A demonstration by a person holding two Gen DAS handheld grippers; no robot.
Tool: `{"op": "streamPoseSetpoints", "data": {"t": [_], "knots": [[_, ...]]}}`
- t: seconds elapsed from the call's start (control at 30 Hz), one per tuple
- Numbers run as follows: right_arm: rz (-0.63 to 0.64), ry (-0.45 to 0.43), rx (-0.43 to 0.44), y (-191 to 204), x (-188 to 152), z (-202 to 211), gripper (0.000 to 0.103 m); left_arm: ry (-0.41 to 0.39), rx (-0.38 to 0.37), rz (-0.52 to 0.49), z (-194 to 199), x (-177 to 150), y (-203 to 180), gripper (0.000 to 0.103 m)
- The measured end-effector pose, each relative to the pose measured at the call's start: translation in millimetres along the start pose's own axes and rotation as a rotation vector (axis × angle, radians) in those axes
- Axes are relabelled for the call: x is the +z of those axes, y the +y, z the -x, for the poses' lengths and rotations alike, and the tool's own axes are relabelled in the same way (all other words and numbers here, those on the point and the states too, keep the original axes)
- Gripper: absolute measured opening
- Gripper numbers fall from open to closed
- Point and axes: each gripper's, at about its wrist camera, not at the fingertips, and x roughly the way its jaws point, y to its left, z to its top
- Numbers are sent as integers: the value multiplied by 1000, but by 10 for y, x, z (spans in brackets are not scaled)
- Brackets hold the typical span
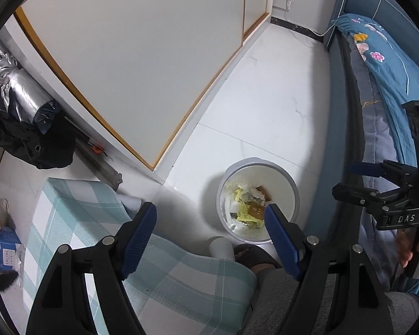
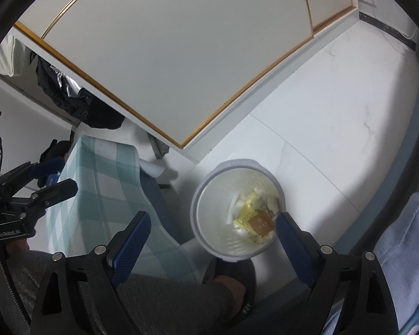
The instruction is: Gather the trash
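A white round bin (image 1: 282,185) stands on the floor and holds crumpled yellow and white wrappers (image 1: 244,212) and a brown packet (image 1: 255,211). My left gripper (image 1: 211,212) hangs above the floor just left of the bin, jaws wide apart, nothing between them. In the right wrist view the same bin (image 2: 209,212) with its trash (image 2: 254,219) lies below my right gripper (image 2: 212,219), which is open and empty, its right finger over the bin's rim. Each gripper also shows in the other's view, the right gripper (image 1: 343,178) at the right edge and the left gripper (image 2: 68,175) at the left edge.
A low table with a green checked cloth (image 1: 83,217) stands left of the bin, a blue tissue box (image 1: 4,248) beyond it. A bed with blue floral bedding (image 1: 382,64) runs along the right. White wardrobe doors (image 1: 139,55) face the floor. The person's slippered foot (image 2: 231,284) rests beside the bin.
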Motion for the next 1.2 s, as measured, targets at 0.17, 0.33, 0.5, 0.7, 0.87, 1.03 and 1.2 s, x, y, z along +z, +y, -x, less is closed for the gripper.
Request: {"op": "streamPoseSetpoints", "data": {"t": [0.17, 0.33, 0.5, 0.7, 0.87, 1.03, 1.2], "knots": [[0, -6, -1, 14, -22, 28, 91, -2, 11, 2, 18, -17, -2, 77], [9, -6, -1, 33, -35, 38, 92, 2, 13, 10, 20, -28, 15, 77], [11, -8, 2, 42, -40, 39, 93, 3, 10, 20, 19, -27, 32, 77], [6, 0, -5, 34, -50, 7, 93, -1, 6, 16, 23, -47, 37, 77], [5, 1, -5, 24, -53, 1, 93, -4, 4, 12, 29, -35, 32, 77], [5, 0, -2, 19, -51, 1, 93, -7, -15, 17, 34, -33, 44, 77], [-1, -1, -2, 13, -56, 5, 93, -9, -24, 8, 36, -28, 34, 77]]}}
